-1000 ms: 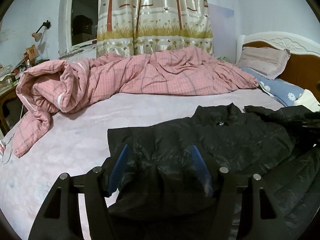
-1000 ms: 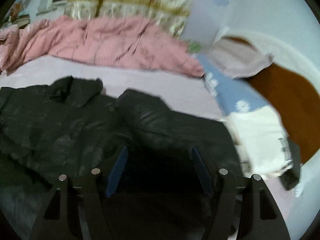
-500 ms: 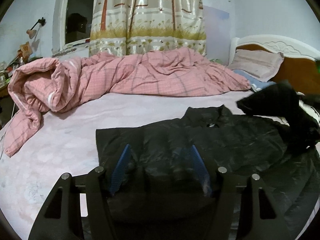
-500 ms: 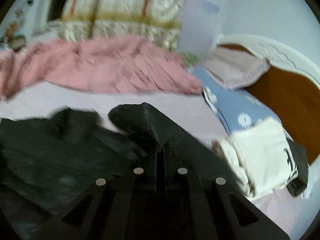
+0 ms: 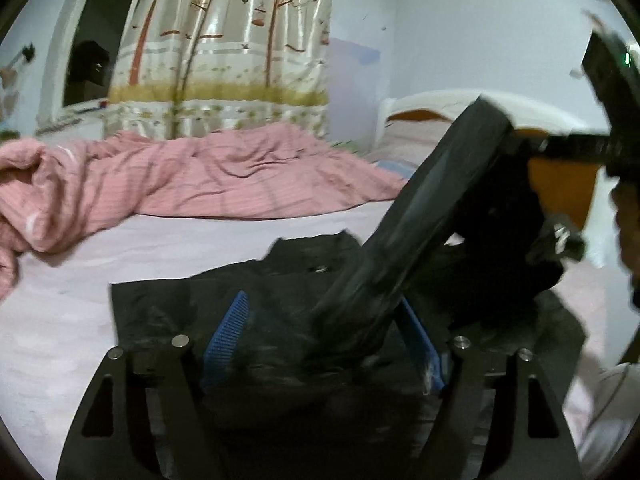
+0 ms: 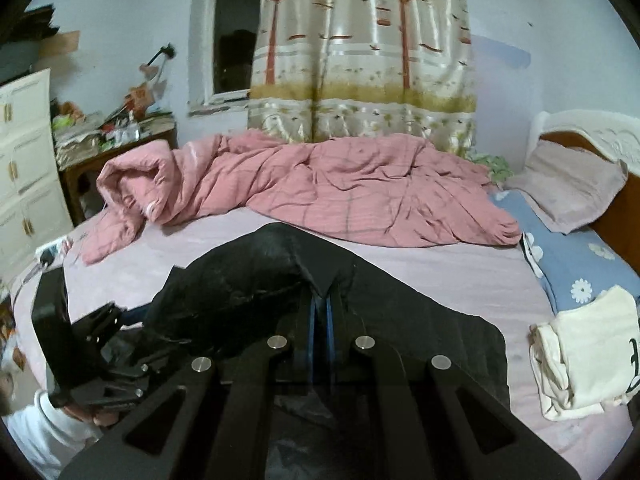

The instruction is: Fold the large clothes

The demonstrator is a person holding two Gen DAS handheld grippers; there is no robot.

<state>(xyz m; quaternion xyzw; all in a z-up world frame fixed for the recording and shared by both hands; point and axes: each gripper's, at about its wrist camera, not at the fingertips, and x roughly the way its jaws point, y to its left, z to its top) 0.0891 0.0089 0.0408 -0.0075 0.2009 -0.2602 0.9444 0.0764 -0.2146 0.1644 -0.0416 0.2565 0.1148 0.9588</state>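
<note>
One black jacket (image 6: 248, 280) sleeve hangs clamped in right gripper (image 6: 320, 312) jaws.

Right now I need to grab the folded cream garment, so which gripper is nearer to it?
Right. The right gripper, shut on the black jacket's sleeve, has the cream garment just to its right. The left gripper sits open over the jacket's far side.

Home bedroom: double bed with lilac sheet (image 6: 460, 276), rumpled pink checked quilt (image 6: 340, 188), carved white-and-wood headboard (image 6: 592, 132), tree-printed satin curtain (image 6: 360, 52), cluttered wooden bedside table (image 6: 116, 140).
</note>
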